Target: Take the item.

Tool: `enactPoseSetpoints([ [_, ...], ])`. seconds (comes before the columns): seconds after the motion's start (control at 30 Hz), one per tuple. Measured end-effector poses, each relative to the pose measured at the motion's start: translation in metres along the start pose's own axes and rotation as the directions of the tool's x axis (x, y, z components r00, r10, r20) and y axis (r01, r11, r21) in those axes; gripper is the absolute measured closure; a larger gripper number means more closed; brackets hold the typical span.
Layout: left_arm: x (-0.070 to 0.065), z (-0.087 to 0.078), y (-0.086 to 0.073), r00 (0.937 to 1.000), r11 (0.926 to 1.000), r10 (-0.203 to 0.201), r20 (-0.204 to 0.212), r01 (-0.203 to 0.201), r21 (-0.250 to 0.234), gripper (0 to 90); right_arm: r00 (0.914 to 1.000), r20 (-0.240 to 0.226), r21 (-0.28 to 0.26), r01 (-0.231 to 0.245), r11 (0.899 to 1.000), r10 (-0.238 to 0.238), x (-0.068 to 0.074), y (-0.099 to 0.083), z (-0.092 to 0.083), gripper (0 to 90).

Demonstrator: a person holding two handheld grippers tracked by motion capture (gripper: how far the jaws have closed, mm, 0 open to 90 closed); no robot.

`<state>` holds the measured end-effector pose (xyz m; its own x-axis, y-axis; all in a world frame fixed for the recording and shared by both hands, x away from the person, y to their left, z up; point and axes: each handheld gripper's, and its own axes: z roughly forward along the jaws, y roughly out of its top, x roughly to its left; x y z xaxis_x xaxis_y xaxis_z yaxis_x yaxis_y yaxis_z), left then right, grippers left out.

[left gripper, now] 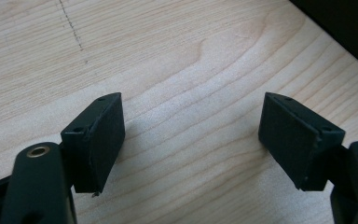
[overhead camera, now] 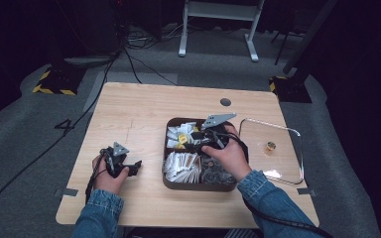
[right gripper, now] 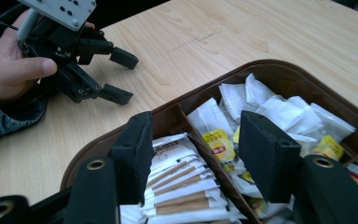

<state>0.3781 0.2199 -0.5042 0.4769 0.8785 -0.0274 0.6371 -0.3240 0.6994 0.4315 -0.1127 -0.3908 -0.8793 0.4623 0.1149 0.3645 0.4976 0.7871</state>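
At the desk (overhead camera: 129, 106), I hold my right gripper (right gripper: 200, 154) over the brown compartment tray (overhead camera: 171, 184), which sits right of centre toward the near edge. Its jaws stand partly apart with nothing between the pads; they straddle the divider between the stack of white-and-brown sachets (right gripper: 182, 186) and the compartment of white and yellow tea packets (right gripper: 261, 107). Seen from the high view, my right hand (overhead camera: 228, 156) rests above the tray's middle, so the gripper is poised among the contents but clamped on none of them.

My left gripper (overhead camera: 121, 163) rests idle on bare wood near the desk's left near corner, well apart from the tray; its jaws are wide apart and empty, as the left gripper view's pads (left gripper: 100, 140) show over plain grain.

The clear glass lid (overhead camera: 278, 148) lies flat to the right of the tray, near the desk's right edge, its small brass knob (overhead camera: 271, 145) upward, so the box is already uncovered.

By my judgement the work is at an early stage: the tray is open and the reach is made, yet no packet has been picked. What is left is to settle on one sachet, close on it, lift it clear, and in time put the lid back.
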Motion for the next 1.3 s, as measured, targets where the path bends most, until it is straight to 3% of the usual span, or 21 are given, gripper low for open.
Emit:
enactPoseSetpoints([
  [0.13,0.000,0.002,0.002,1.0000,1.0000,-0.001,0.003,0.001,0.002,22.8,0.9999,0.004,0.030,-0.015,0.999,0.015,0.007,0.000,0.015,46.6],
  [0.2,0.000,0.003,0.003,1.0000,1.0000,0.004,0.000,-0.004,0.001,22.8,1.0000,0.001,0.062,0.001,0.998,-0.001,0.009,0.000,0.022,48.4],
  [0.33,0.000,0.003,0.003,1.0000,1.0000,0.005,0.001,-0.005,0.000,22.9,0.9954,-0.031,0.115,-0.086,0.990,0.091,0.011,-0.002,0.035,51.1],
  [0.5,-0.001,0.003,0.002,1.0000,1.0000,0.001,-0.001,-0.001,-0.003,23.1,0.9944,-0.042,0.177,-0.088,0.980,0.097,0.020,-0.003,0.056,50.9],
  [0.63,-0.001,0.003,0.002,1.0000,1.0000,0.002,-0.001,-0.002,-0.002,23.0,0.9890,-0.047,0.197,-0.128,0.972,0.140,0.025,-0.005,0.066,51.1],
  [0.77,-0.001,0.003,0.003,1.0000,1.0000,0.002,0.000,-0.002,-0.002,23.0,0.9879,-0.030,0.224,-0.142,0.964,0.152,0.028,-0.008,0.072,50.8],
  [0.93,-0.001,0.002,0.002,1.0000,1.0000,0.004,0.003,-0.004,-0.001,23.0,0.9876,-0.028,0.233,-0.144,0.962,0.155,0.032,-0.012,0.078,50.4],
  [1.0,-0.001,0.002,0.002,1.0000,1.0000,0.008,0.003,-0.008,0.001,23.0,0.9899,-0.034,0.249,-0.125,0.960,0.138,0.034,-0.012,0.083,53.4],
  [1.2,-0.002,0.001,0.001,1.0000,1.0000,0.009,0.002,-0.009,-0.001,23.0,0.9892,-0.011,0.273,-0.138,0.952,0.146,0.032,-0.013,0.085,66.5],
  [1.3,-0.002,0.001,0.001,1.0000,1.0000,0.009,0.001,-0.009,-0.001,23.0,0.9902,-0.022,0.269,-0.127,0.955,0.138,0.031,-0.017,0.086,74.2],
])
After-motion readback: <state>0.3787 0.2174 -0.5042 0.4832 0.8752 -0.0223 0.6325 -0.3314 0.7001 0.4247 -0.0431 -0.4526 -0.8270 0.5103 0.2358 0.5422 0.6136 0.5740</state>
